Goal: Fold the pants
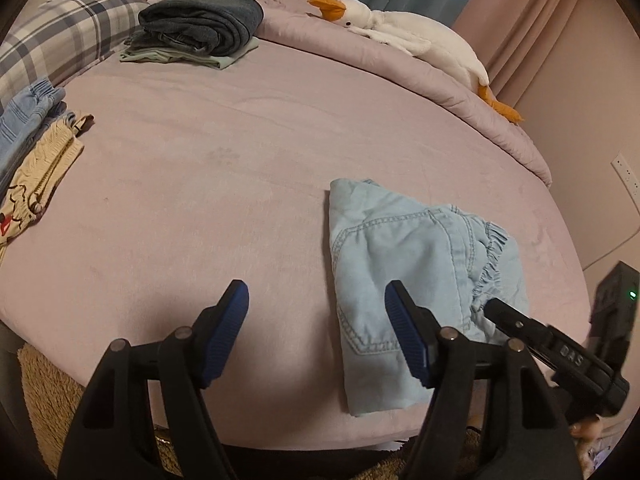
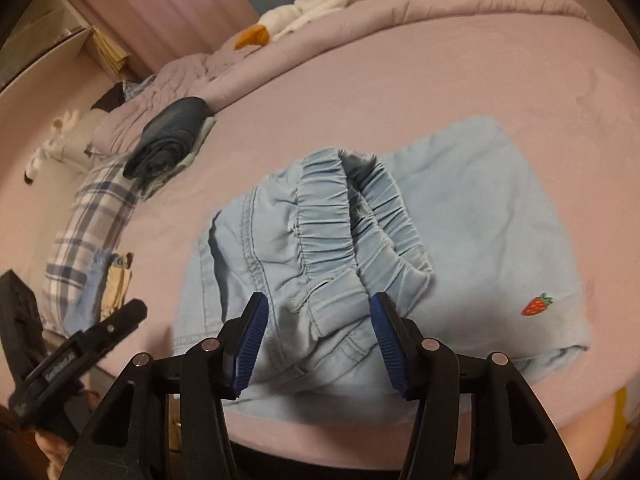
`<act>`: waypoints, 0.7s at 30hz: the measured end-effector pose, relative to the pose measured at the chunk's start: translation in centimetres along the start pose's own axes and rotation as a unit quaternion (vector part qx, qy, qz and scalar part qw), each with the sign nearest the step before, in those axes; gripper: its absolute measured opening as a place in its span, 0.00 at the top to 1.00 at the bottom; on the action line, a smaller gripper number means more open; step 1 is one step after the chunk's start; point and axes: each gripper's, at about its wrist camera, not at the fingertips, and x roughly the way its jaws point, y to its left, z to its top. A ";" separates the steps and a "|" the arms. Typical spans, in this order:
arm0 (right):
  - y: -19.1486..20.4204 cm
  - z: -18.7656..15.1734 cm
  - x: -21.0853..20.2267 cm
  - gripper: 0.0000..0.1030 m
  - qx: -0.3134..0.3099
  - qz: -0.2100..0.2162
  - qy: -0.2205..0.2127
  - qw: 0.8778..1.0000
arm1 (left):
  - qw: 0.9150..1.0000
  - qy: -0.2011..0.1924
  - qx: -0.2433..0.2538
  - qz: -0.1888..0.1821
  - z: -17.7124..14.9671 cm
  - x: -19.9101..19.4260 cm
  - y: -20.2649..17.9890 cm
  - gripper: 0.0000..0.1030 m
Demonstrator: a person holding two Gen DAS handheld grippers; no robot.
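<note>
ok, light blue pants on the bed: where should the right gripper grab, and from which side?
Probably the elastic waistband. It stands bunched and raised above the flat fabric of the pants, giving the pads a ridge to pinch. Come from the near bed edge, pointing down and forward, as the right gripper already does: its open jaws straddle the fabric just below the band. The left gripper is open over bare sheet.

You have one pair of light blue pants [image 2: 460,208] folded on the bed sheet [image 1: 240,160]. One far stack holds two folded garments: dark jeans [image 1: 200,20] on a green piece [image 1: 224,60]. At the left edge lie two more: one blue [image 1: 28,120], one cream [image 1: 44,168]. One plush goose [image 1: 400,28]. One plaid pillow [image 1: 68,28]. Two grippers: left gripper [image 1: 316,300], right gripper [image 2: 320,312].
</note>
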 end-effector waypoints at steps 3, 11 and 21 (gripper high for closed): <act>-0.1 -0.2 1.4 0.46 -0.014 -0.022 0.012 1.000 | 1.000 0.000 0.002 -0.004 -0.1 0.0 0.1 0.32; 2.2 -1.3 1.0 0.62 -0.069 -0.091 -0.027 0.993 | 1.000 0.017 0.002 -0.025 -0.3 0.2 -0.1 0.32; 3.4 0.6 -5.8 0.78 -0.083 -0.099 -0.142 0.981 | 0.999 0.022 0.012 -0.020 -0.6 0.5 0.1 0.32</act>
